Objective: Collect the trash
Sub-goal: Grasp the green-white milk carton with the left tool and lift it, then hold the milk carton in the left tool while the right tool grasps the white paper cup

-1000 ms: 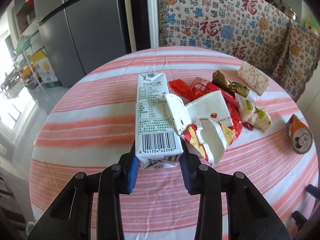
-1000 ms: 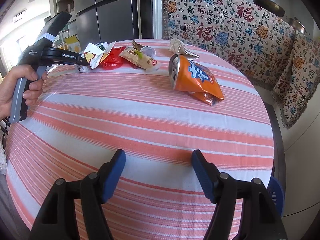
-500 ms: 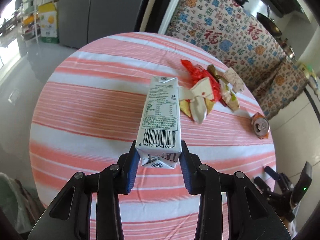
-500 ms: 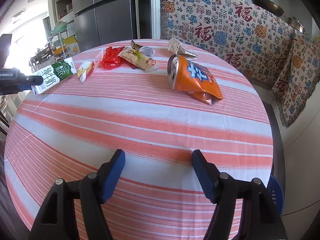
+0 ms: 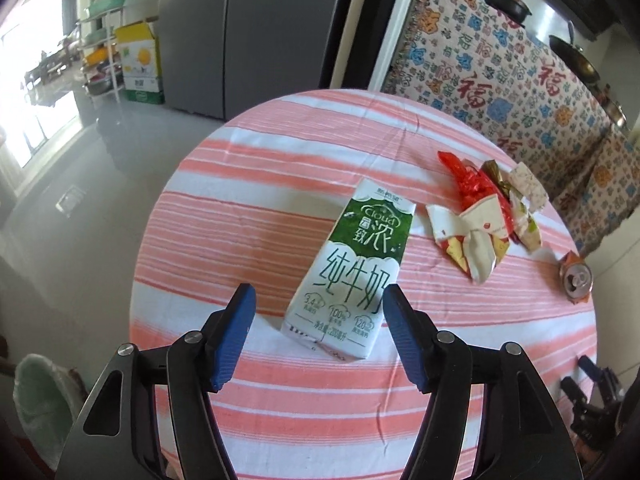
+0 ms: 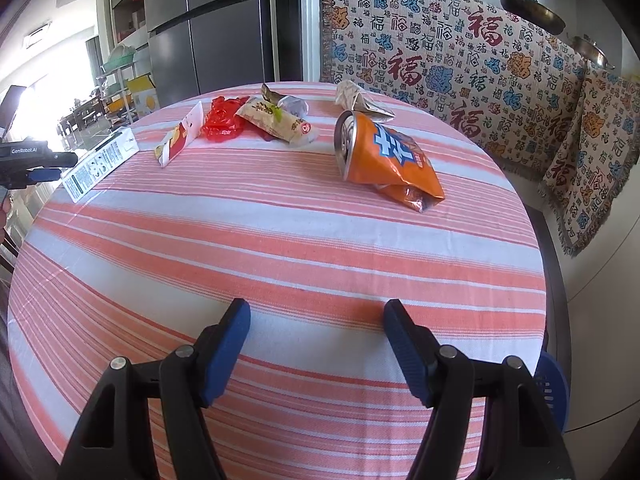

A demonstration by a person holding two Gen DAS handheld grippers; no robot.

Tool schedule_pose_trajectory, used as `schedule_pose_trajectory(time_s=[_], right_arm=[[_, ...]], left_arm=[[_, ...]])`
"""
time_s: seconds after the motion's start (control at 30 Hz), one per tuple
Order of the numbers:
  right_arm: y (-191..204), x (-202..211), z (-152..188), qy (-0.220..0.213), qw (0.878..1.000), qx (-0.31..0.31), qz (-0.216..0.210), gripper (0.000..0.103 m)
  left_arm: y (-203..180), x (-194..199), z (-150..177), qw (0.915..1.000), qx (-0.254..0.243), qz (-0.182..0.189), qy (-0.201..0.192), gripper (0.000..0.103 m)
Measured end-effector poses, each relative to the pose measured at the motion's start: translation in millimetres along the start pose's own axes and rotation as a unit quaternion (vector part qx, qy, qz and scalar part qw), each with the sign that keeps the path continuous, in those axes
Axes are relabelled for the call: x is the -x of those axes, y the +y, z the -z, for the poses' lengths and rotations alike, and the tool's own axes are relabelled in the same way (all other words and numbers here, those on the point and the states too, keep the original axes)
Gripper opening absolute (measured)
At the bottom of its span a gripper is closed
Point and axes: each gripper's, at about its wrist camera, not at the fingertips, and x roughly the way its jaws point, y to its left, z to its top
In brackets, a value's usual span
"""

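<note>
Left wrist view first: my left gripper [image 5: 318, 334] stands with its jaws spread wide, and the milk carton [image 5: 352, 276] sits between the blue pads, tilted, with a gap on its left side; I cannot tell whether the right pad touches it. I judge it is loose rather than clamped, lying on or just above the striped tablecloth [image 5: 248, 208]. Ahead and to the right of that gripper lies the heap of wrappers [image 5: 486, 220], and further right the crushed orange can [image 5: 576, 280]. Low to the left of my fingers, off the table, a pale green trash bag [image 5: 38, 396] shows.

So the step in hand is the carton itself. Next I need to close on its narrow sides squarely, then carry it left and down toward that bag.

My right gripper [image 6: 316, 346] hangs open and empty over the cloth, well short of the can straight ahead.

Writing: the carton's green top reads "Cloud", with large Chinese characters for pure milk below and small marks "3.4", "100%" and "120". In the right wrist view the other tool's body reads "GenRobot.AI".
</note>
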Motion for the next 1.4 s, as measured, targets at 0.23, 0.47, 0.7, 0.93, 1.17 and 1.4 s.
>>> schedule_pose_trajectory(time_s=[0.23,0.47,0.7,0.93,1.17,1.4], right_arm=[[0,0,0,0.000,1.000,0.000,0.000,0.071],[0,-1,-1,0.005,1.000,0.002,-0.006,0.071],[-6,-1,-3,0.008,1.000,-0.001,-0.006,0.071],[-18,-2,-5,0.010,1.000,-0.014,0.012,0.070],[8,-12,-25,0.024,0.998,-0.029,-0.045,0.070],[75,-58,-98,0.031,0.988,-0.043,-0.142,0.064]], left_arm=[[-23,-27,-2,0.9972,-0.066,0.019,0.030,0.094],[-26,-36,2,0.9964,-0.075,-0.009,0.038,0.052],[-33,-12,31,0.9981,-0.034,-0.009,0.050,0.052],[-58,-4,55,0.9972,-0.063,-0.021,0.034,0.056],[-56,-3,44,0.9962,-0.081,-0.027,0.014,0.057],[-52,-10,42,0.9956,-0.088,-0.027,0.020,0.057]])
